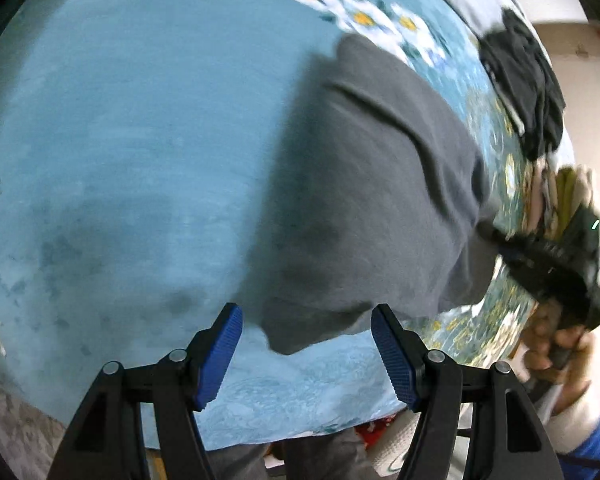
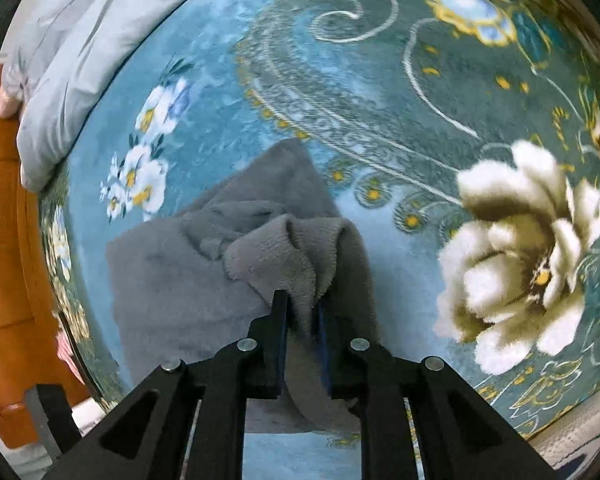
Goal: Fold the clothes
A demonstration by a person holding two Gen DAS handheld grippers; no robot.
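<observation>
Garment: we see 1 grey fleecy cloth (image 1: pixel 380 184) spread over the blue flowered carpet (image 1: pixel 120 120), its bulk lying flat and its right side lifted toward the right claw.
Feel: we judge it soft, light and limp, with a napped pile that should grip well; it will sag and drag rather than hold a shape, and nothing about it looks fragile.
Where to hold: we would take it at corners or along a hem, 1 claw on each end of the same edge, so the fold line stays straight; the near corner lying just ahead of the left claw looks the obvious spot.
Right claw: the right claw (image 2: pixel 300 312) has its 2 fingers drawn together on a bunched fold of the grey cloth (image 2: pixel 204 272), which rises in a ridge just beyond the tips.
Left claw: the left claw (image 1: pixel 306 350) stands wide apart, nothing between its blue pads (image 1: pixel 220 360); it hovers just near of the cloth's corner, and we cannot tell whether it touches the carpet.
Surroundings: a dark garment pile (image 1: pixel 528 80) lies far right, well apart from the cloth, and pale grey bedding (image 2: pixel 80 48) sits at far left.
</observation>
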